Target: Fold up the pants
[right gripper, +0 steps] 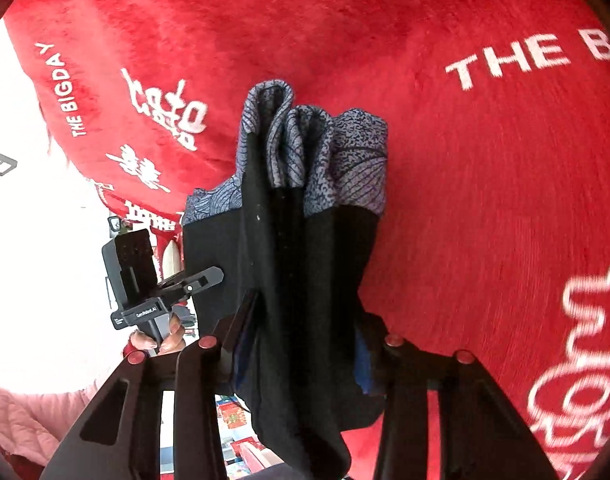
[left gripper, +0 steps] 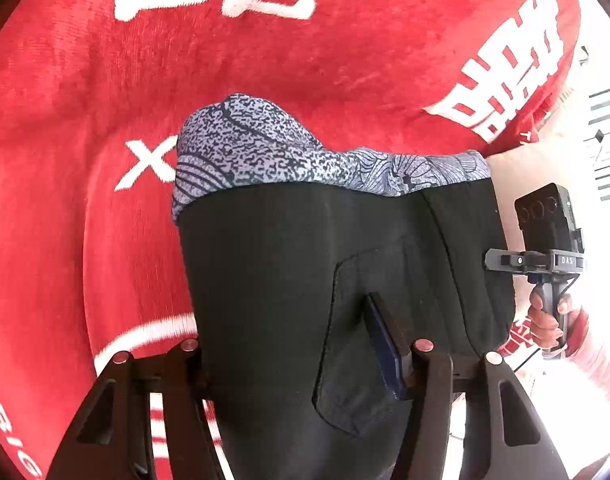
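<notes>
The pants (left gripper: 305,264) are black with blue-grey patterned cuffs (left gripper: 265,148) and hang lifted above the red cloth (left gripper: 85,80). My left gripper (left gripper: 301,360) is shut on the black fabric near a back pocket. In the right wrist view the pants (right gripper: 297,272) hang bunched in several vertical folds, cuffs (right gripper: 313,140) at the far end. My right gripper (right gripper: 301,344) is shut on the bunched fabric. Each view shows the other gripper at the pants' side edge: the right one (left gripper: 545,248), the left one (right gripper: 161,288).
A red plush cloth with white lettering (right gripper: 505,60) covers the table under the pants. Its edge (left gripper: 537,120) drops off toward a bright white floor (right gripper: 33,240). A pink sleeve (right gripper: 17,420) shows at the lower left.
</notes>
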Action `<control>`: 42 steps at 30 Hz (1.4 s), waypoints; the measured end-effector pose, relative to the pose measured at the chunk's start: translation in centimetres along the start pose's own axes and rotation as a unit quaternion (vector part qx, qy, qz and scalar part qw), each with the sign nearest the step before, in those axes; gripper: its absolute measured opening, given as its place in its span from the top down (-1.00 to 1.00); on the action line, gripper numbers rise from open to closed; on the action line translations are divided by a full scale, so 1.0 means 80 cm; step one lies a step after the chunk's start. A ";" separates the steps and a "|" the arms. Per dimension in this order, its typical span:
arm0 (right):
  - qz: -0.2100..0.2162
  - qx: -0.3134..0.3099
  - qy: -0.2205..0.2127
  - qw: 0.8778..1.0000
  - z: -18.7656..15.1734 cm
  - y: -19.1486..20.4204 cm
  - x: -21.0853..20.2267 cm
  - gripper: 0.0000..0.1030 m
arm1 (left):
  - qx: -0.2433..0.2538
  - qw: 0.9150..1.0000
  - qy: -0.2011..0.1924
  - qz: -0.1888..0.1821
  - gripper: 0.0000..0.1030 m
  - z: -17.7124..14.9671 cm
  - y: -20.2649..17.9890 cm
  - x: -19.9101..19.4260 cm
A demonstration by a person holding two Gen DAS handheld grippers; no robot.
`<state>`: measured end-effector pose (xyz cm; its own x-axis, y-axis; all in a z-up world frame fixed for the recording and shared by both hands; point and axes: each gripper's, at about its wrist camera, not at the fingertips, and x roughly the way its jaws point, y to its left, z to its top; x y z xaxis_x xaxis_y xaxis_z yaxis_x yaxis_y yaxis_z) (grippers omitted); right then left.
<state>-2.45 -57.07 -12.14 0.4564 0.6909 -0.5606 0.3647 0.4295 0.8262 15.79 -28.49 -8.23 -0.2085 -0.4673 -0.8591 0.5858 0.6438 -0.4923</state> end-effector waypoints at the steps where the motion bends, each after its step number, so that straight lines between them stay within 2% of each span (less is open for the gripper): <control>1: 0.001 0.000 0.000 1.000 -0.006 0.002 -0.002 0.14 | 0.000 1.000 0.000 -0.001 -0.16 -0.005 0.000 -0.005; 6: 0.004 0.000 0.002 1.000 -0.043 0.018 -0.006 0.14 | 0.004 1.000 -0.002 0.008 -0.16 -0.043 -0.014 -0.027; 9: 0.004 0.001 0.005 1.000 -0.070 0.021 -0.006 0.14 | -0.010 1.000 -0.001 0.005 -0.16 -0.069 -0.012 -0.035; 16: 0.002 0.015 0.009 1.000 -0.118 0.004 0.002 0.14 | -0.018 1.000 0.011 0.004 -0.16 -0.110 -0.008 -0.013; 21: -0.013 0.011 0.007 1.000 -0.134 -0.018 0.015 0.14 | -0.014 1.000 0.007 0.015 -0.17 -0.123 0.004 0.013; 22: -0.020 0.003 0.005 1.000 -0.136 -0.020 0.016 0.13 | -0.014 1.000 0.004 0.013 -0.18 -0.124 0.006 0.013; 24: -0.030 -0.004 0.002 1.000 -0.137 -0.022 0.018 0.05 | -0.012 1.000 -0.003 0.023 -0.34 -0.126 0.008 0.015; 26: -0.050 -0.012 0.001 0.999 -0.138 -0.021 0.019 -0.02 | -0.009 0.998 -0.009 0.060 -0.70 -0.126 0.008 0.016; 27: -0.060 -0.014 0.001 0.998 -0.137 -0.018 0.021 -0.09 | -0.011 0.997 -0.009 0.072 -0.75 -0.126 0.009 0.016; 29: -0.098 -0.023 -0.001 0.995 -0.137 -0.009 0.020 -0.18 | -0.020 0.996 -0.008 0.084 -0.76 -0.124 0.009 0.014; 31: -0.144 -0.031 -0.002 0.989 -0.140 0.006 0.017 -0.26 | -0.022 0.992 -0.017 0.119 -0.76 -0.122 0.005 0.001; 32: -0.181 -0.035 -0.009 0.983 -0.142 0.016 0.012 -0.35 | -0.024 0.991 -0.020 0.131 -0.76 -0.122 0.004 -0.004; 34: -0.229 -0.032 -0.018 0.973 -0.146 0.025 0.004 -0.37 | -0.035 0.986 -0.029 0.160 -0.76 -0.121 0.003 -0.023; 37: -0.274 -0.019 -0.045 0.960 -0.157 0.041 -0.016 -0.37 | -0.036 0.985 -0.050 0.163 -0.76 -0.123 -0.006 -0.050; 38: -0.287 -0.015 -0.055 0.956 -0.163 0.050 -0.022 -0.30 | -0.033 0.985 -0.055 0.159 -0.76 -0.124 -0.013 -0.058; 39: -0.287 -0.015 -0.061 0.956 -0.169 0.055 -0.025 0.04 | -0.028 0.986 -0.056 0.151 -0.76 -0.126 -0.023 -0.063; 41: -0.281 -0.017 -0.067 0.957 -0.182 0.069 -0.026 0.50 | -0.020 0.990 -0.048 0.135 -0.76 -0.133 -0.038 -0.062; 42: -0.283 -0.022 -0.066 0.957 -0.188 0.074 -0.024 0.51 | -0.012 0.991 -0.037 0.129 -0.76 -0.142 -0.048 -0.055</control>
<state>-13.35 -47.09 -5.34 0.2955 0.2618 -0.9188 0.5513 0.7387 0.3878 5.58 -22.03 -4.16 0.0042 -0.3283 -0.9446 0.5932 0.7612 -0.2619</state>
